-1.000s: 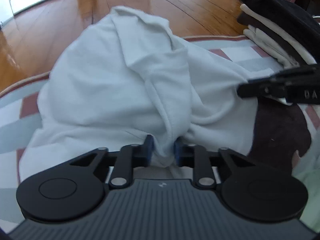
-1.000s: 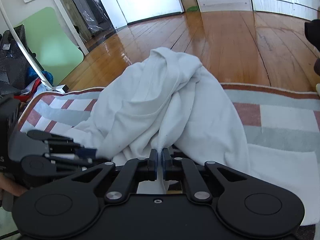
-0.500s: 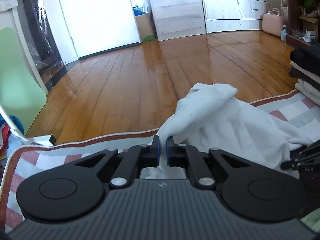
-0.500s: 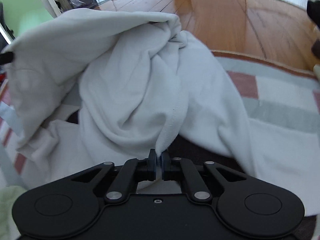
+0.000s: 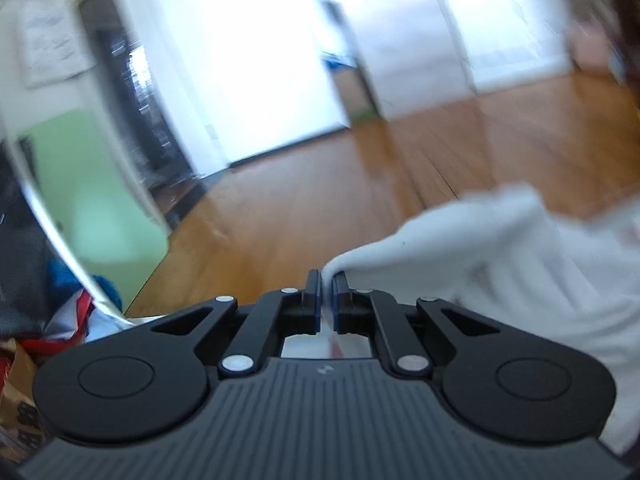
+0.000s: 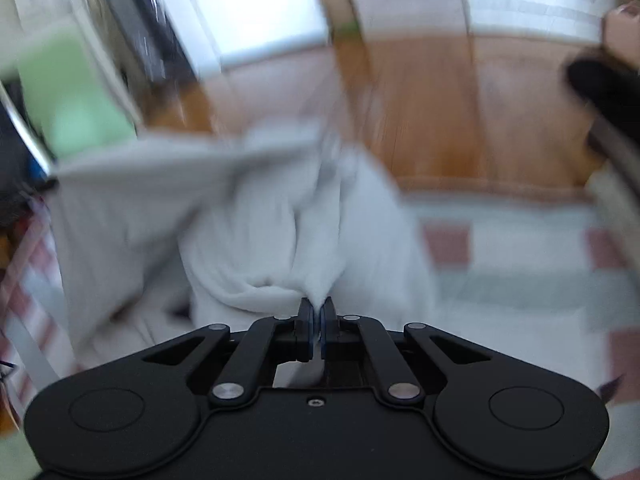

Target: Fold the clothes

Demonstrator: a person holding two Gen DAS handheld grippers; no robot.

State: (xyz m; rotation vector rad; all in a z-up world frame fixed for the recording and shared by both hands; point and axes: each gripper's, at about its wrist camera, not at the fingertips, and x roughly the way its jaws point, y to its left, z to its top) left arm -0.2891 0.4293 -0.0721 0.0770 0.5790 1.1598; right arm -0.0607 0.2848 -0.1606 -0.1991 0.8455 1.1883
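A white garment (image 5: 500, 264) trails off to the right of my left gripper (image 5: 329, 280), which is shut on a pinch of its edge. In the right wrist view the same white garment (image 6: 280, 232) hangs bunched and stretched toward the left, lifted off the checked rug (image 6: 520, 248). My right gripper (image 6: 318, 306) is shut on a fold of it at the bottom. Both views are motion-blurred.
Wooden floor (image 5: 400, 184) lies beyond the rug. A green chair (image 5: 92, 200) and a metal tube (image 5: 52, 220) stand at the left with a heap of coloured items (image 5: 60, 320) below. A dark folded stack (image 6: 604, 92) sits at the right edge.
Both grippers have risen with the white garment; it now stretches between them, higher off the rug. The left camera has swung up and leftward toward the doorway.
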